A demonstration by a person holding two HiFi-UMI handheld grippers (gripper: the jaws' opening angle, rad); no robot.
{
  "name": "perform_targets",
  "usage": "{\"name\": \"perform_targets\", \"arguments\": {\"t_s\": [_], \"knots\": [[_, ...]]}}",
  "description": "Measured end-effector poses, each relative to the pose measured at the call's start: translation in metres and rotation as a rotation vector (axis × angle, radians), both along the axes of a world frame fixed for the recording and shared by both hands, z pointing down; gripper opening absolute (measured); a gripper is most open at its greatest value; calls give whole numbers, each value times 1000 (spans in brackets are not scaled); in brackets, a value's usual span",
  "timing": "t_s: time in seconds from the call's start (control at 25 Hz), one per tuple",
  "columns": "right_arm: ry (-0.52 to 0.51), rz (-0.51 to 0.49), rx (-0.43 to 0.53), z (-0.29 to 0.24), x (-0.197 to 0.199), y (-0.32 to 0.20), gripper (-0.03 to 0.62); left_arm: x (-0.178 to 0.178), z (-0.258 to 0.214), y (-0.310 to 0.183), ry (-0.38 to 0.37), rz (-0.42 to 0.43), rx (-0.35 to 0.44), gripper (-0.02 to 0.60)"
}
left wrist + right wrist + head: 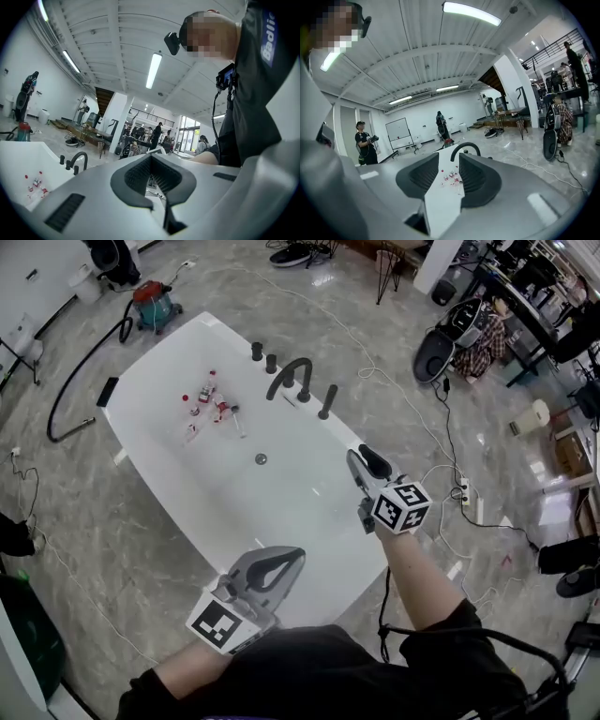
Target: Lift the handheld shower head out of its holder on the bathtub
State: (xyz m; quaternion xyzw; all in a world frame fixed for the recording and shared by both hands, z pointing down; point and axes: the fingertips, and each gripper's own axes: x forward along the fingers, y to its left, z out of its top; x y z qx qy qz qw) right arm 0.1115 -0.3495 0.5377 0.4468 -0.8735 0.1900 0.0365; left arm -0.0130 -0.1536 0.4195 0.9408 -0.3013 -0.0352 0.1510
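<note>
My right gripper (359, 458) is spread, empty; left gripper (295, 557) pressed together. I judge the slim dark handheld shower head (327, 401) rigid, slick: grip mid-shaft.

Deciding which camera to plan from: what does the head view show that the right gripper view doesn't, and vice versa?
Head view only: the left gripper and the tub drain. Right gripper view only: ceiling lights and a person beside a whiteboard. Both: the white bathtub, its arched faucet and the small red-capped bottles inside.
</note>
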Motion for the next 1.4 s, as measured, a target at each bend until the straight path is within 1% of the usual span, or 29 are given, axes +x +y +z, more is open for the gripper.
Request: {"name": "perform_targets", "arguments": {"t_s": [0.08,0.16,0.24,0.52,0.96,1.16,1.28,1.4], "knots": [[-4,17,-27,12,-2,-20,129,-5,8,-5,-8,-10,-5,0],[5,27,-44,24,-2,-37,147,-8,15,-8,-16,-8,-26,0],[29,30,-57,37,-4,-53,160,-11,22,-11,-18,-4,-47,0],[118,48,-91,88,-9,-114,187,-19,43,-30,-27,6,-76,0],[184,95,-147,157,-17,-201,209,-33,79,-61,-53,6,-113,0],[216,143,-175,190,-10,-236,215,-40,98,-74,-58,-4,-129,0],[264,164,-193,213,-5,-252,216,-41,108,-79,-61,1,-134,0],[315,164,-200,232,-3,-266,216,-39,116,-85,-64,8,-138,0]]}}
